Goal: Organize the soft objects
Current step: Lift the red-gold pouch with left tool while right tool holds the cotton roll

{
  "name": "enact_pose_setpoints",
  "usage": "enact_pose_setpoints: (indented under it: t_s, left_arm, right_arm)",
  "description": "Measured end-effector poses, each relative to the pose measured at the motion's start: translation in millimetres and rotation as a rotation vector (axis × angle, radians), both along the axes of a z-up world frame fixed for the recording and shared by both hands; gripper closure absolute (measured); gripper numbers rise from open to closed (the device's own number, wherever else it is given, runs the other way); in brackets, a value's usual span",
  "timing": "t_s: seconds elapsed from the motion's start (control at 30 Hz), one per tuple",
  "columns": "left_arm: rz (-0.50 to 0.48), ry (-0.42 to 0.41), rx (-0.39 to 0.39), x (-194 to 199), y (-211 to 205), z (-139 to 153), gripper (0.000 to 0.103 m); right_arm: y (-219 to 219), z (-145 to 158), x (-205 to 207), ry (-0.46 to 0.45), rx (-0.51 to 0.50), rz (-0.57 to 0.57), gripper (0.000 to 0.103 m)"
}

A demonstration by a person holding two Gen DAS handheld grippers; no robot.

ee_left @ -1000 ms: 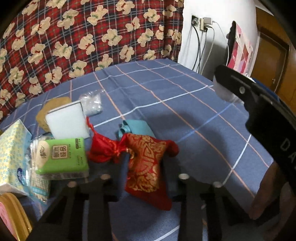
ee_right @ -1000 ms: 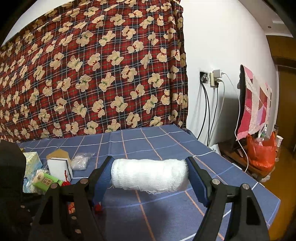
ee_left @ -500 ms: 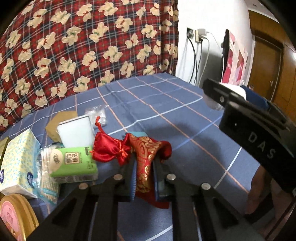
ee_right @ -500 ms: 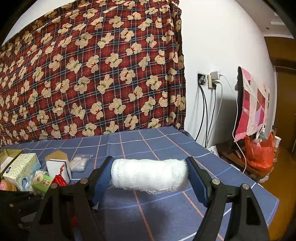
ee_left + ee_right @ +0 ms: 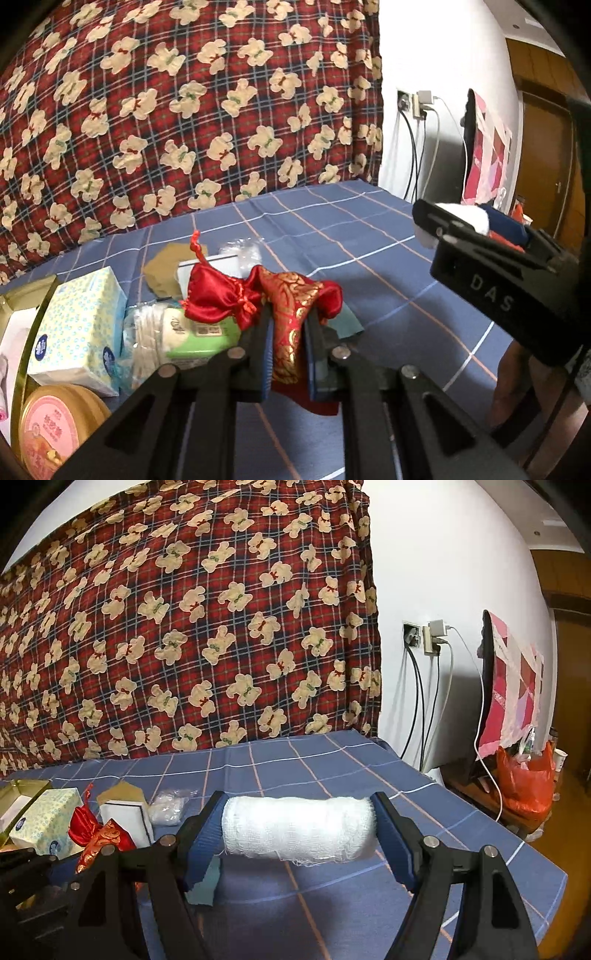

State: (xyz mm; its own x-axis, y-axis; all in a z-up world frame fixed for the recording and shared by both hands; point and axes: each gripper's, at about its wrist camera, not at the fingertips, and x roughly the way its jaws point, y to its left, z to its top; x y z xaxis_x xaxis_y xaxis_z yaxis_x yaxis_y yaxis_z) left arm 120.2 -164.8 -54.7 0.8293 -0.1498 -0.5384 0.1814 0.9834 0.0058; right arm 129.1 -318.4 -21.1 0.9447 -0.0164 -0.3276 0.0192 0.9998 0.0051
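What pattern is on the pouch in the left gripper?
Gold brocade scrollwork on the red satin drawstring pouch, clearest in the left wrist view.

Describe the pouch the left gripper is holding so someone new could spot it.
On the blue checked tablecloth, look at the clutter near the floral tissue box. The left gripper is shut on the pouch: red satin with gold brocade and a gathered drawstring neck, unlike the pale packets around it.

Red-and-gold brocade drawstring pouch point(image 5: 291, 325) pinched upright between left fingers point(image 5: 264, 354), gathered red top flopping left of them. White gauze roll point(image 5: 299, 832) lying crosswise, ends pressed against right fingers point(image 5: 393, 842).
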Motion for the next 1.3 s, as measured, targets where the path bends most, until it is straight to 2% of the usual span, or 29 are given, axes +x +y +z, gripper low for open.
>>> enact_pose_setpoints:
  t_s: [0.37,0.53,0.8,1.3]
  left_arm:
    - [0.076,-0.072,-0.01,-10.9,20.7,6.0,0.091]
    - [0.097,-0.098,-0.005,-15.2,25.6,8.4,0.091]
    - [0.121,-0.108,-0.006,-18.9,34.0,9.8,0.091]
    - [0.145,-0.11,-0.024,-24.4,44.2,10.7,0.091]
  right_arm:
    - [18.4,-1.7,0.8,-0.005,-0.008,0.025,0.024]
    - [34.9,-2.5,-1.4,-0.015,-0.05,0.045,0.024]
    - [41.2,-3.0,-3.2,-0.024,-0.016,0.073,0.024]
    - [62.4,-3.1,-8.0,-0.041,-0.029,0.104,0.024]
